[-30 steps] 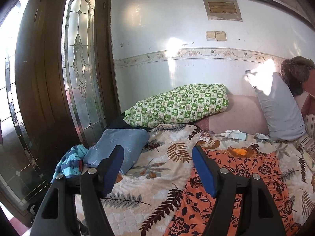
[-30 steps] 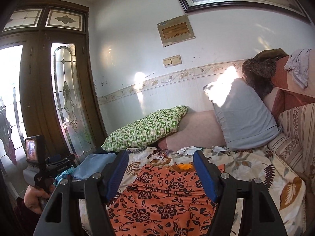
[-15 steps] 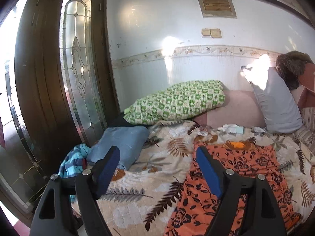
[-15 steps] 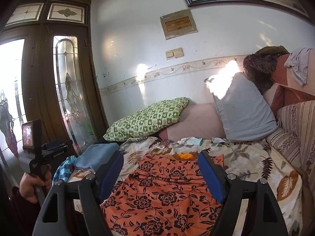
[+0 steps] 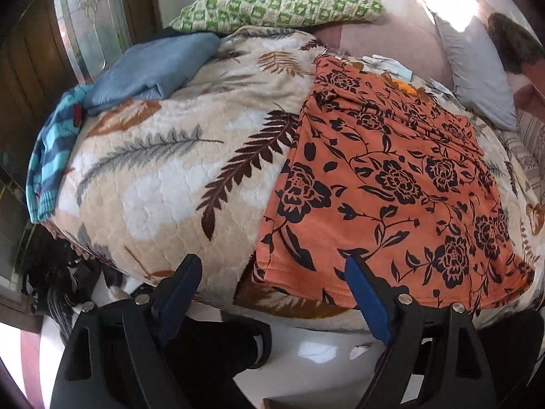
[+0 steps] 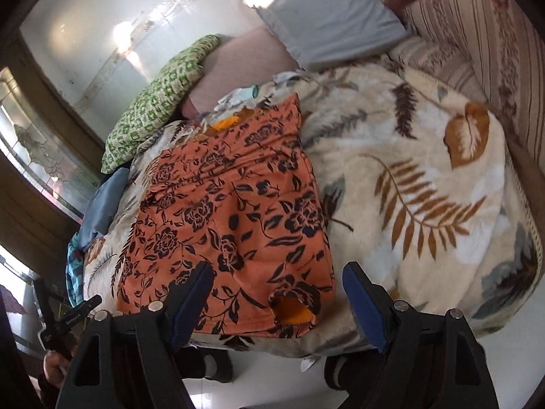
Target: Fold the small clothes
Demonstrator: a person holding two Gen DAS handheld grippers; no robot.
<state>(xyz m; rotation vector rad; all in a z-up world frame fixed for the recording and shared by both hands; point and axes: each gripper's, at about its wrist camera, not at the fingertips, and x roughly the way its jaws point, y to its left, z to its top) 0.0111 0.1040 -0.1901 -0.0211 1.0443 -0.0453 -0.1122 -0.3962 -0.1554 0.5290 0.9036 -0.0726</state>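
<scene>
While the orange garment [image 5: 391, 177] is lying flat on the bed [image 5: 163, 177], both grippers, left [image 5: 272, 293] and right [image 6: 276, 293], are hanging with jaws apart above its near hem, likely positioning for corner pinches

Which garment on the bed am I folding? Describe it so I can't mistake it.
Find the bed's cream leaf-print blanket. Spread flat on it, reaching the near edge, lies the orange garment. Its black flower print sets it apart from the plain blue folded cloth and striped teal cloth at the far left.
</scene>
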